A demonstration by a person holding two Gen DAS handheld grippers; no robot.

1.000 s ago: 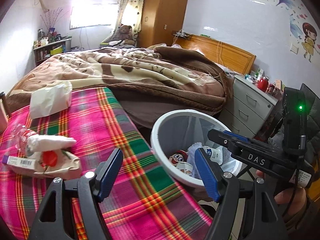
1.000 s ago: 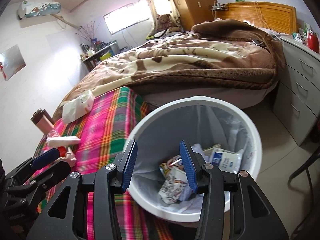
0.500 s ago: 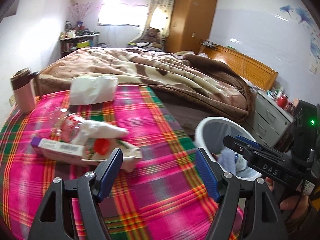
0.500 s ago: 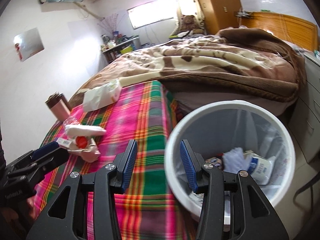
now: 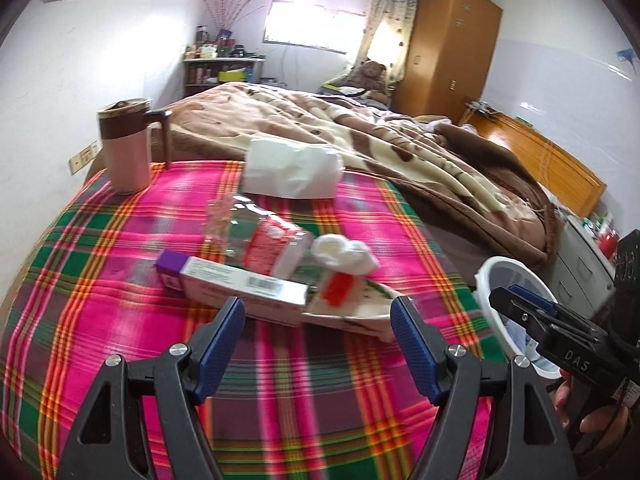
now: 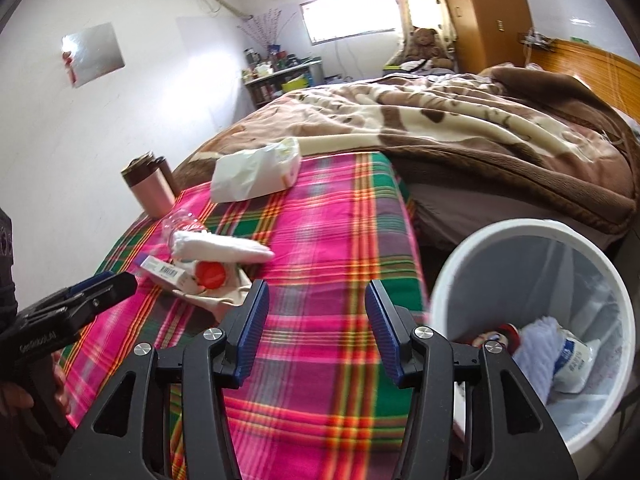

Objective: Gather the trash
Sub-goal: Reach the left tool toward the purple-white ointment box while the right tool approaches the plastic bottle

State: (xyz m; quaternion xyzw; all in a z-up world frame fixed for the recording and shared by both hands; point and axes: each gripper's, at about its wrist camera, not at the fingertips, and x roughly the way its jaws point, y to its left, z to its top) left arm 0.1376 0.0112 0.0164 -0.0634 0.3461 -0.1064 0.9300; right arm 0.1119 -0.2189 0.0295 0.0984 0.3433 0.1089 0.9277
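Observation:
A pile of trash lies on the plaid tablecloth (image 5: 120,280): a long white box with a purple end (image 5: 236,282), a crushed clear bottle with a pink label (image 5: 260,240), a crumpled white tissue (image 5: 346,254) and a beige wrapper with a red cap (image 5: 348,300). The pile also shows in the right wrist view (image 6: 200,264). My left gripper (image 5: 318,338) is open and empty, just short of the box. My right gripper (image 6: 316,320) is open and empty, over the cloth beside the white bin (image 6: 456,264), which holds trash. The bin also shows in the left wrist view (image 5: 486,280).
A pink mug with a brown lid (image 5: 128,148) stands at the table's far left. A white tissue pack (image 5: 292,168) lies at the far edge. A bed with a brown blanket (image 5: 400,148) lies behind. Grey drawers (image 5: 580,256) stand at the right.
Both grippers have swung left, away from the bin and toward the trash pile on the cloth. The left gripper has come closer to the box. Both stay open.

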